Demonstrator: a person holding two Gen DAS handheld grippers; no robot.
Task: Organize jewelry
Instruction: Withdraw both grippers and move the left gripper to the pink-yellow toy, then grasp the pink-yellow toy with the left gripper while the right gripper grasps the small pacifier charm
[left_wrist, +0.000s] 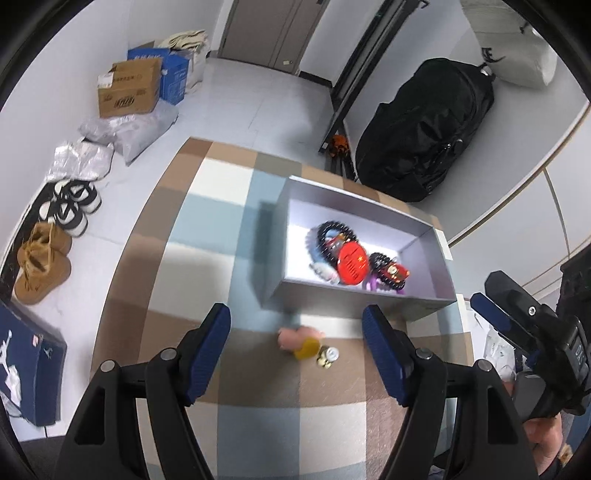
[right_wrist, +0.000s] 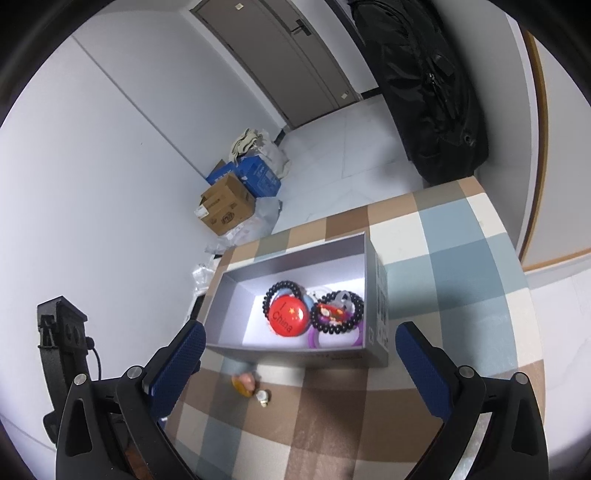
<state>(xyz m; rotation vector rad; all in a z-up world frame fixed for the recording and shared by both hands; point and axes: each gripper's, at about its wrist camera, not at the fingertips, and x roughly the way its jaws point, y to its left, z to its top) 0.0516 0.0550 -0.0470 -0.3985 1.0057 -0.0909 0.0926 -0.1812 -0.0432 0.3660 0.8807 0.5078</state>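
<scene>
A grey open box (left_wrist: 354, 299) (right_wrist: 280, 349) stands on the checked tablecloth (left_wrist: 258, 424). It holds a red round badge (left_wrist: 354, 266) (right_wrist: 288, 313), two black bead bracelets (left_wrist: 334, 230) (right_wrist: 338, 313) and a purple ring (right_wrist: 334, 341). A small pink and yellow charm (left_wrist: 301, 341) (right_wrist: 245, 384) with a little metal piece (left_wrist: 327, 357) (right_wrist: 263, 398) lies on the cloth just in front of the box. My left gripper (left_wrist: 297, 350) is open right above the charm. My right gripper (right_wrist: 299, 365) is open and empty over the box's near wall; it also shows in the left wrist view (left_wrist: 517, 325).
A large black bag (left_wrist: 428, 129) (right_wrist: 432, 85) leans at the wall behind the table. Cardboard boxes (left_wrist: 127, 88) (right_wrist: 227, 206), plastic bags and shoes (left_wrist: 74, 205) lie on the floor to the left. The table edge runs along the left side.
</scene>
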